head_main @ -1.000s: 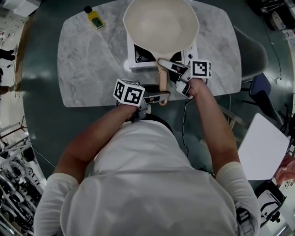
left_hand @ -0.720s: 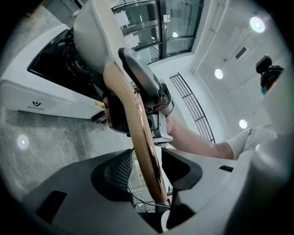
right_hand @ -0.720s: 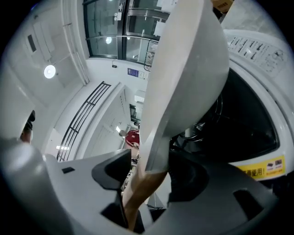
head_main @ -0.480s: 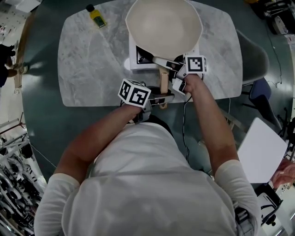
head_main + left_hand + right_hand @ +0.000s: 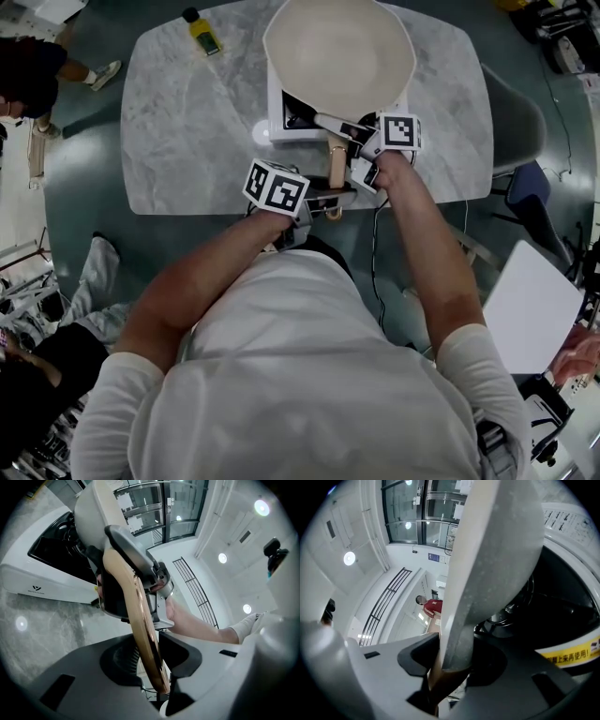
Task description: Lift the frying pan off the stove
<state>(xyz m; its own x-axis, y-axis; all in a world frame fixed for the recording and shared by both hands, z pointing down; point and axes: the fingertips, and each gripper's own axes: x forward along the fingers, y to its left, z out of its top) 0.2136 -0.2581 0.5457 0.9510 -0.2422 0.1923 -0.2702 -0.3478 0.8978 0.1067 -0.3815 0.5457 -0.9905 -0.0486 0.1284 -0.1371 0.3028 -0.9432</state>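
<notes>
White short-sleeved T-shirt (image 5: 281,375), plain, unmarked; left sleeve (image 5: 108,412) and right sleeve (image 5: 483,370) ending above the elbow, forearms bare. Left gripper (image 5: 328,197) and right gripper (image 5: 349,150): pale grey moulded bodies, black ribbed pads (image 5: 124,660). White cubes with black square markers, left cube (image 5: 277,187), right cube (image 5: 398,131).

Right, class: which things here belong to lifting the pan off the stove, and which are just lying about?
In the job: frying pan; stove; left gripper and right gripper, whose jaws have just been closing onto the pan's handle.
Lying about: yellow bottle; chair.
</notes>
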